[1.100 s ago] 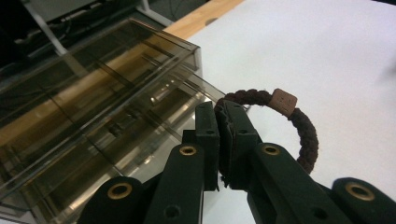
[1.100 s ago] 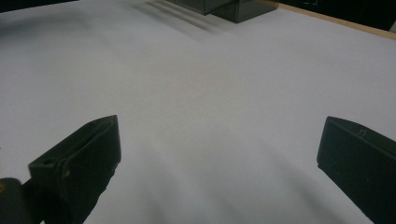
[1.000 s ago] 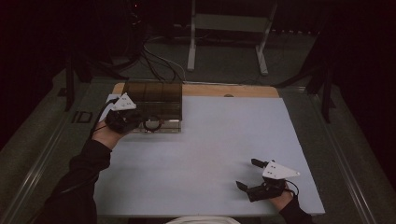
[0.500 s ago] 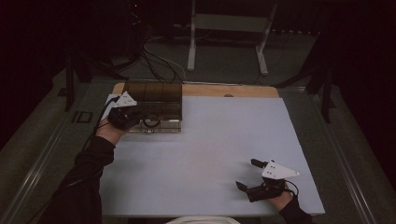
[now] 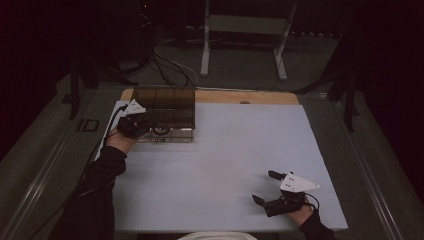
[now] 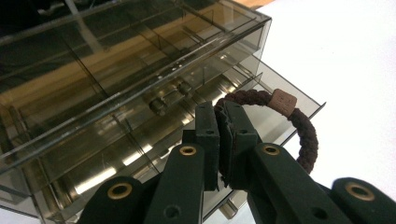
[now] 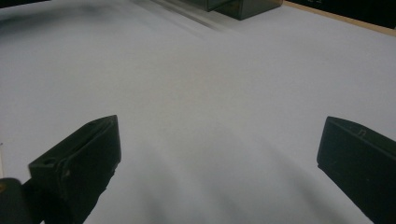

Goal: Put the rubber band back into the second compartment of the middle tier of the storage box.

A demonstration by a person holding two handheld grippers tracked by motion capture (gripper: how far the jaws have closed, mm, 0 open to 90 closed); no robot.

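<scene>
At the table's far left corner:
Left gripper (image 6: 219, 140): jaws pinching a dark braided hair tie (image 6: 299, 123) over the open drawer (image 6: 140, 154) of a smoky organizer (image 5: 167, 107).
Right gripper (image 5: 267, 189): jaws spread, resting nearer the person.
Surface: white sheet (image 5: 225, 155) under both grippers.
Room: dark; cables (image 5: 165, 67) and stand legs (image 5: 242, 42) beyond the organizer.

A dark brown braided hair tie (image 6: 299, 126) with tan tag, smoky-brown clear organizer (image 6: 116, 84), white tabletop (image 5: 225, 165).
</scene>
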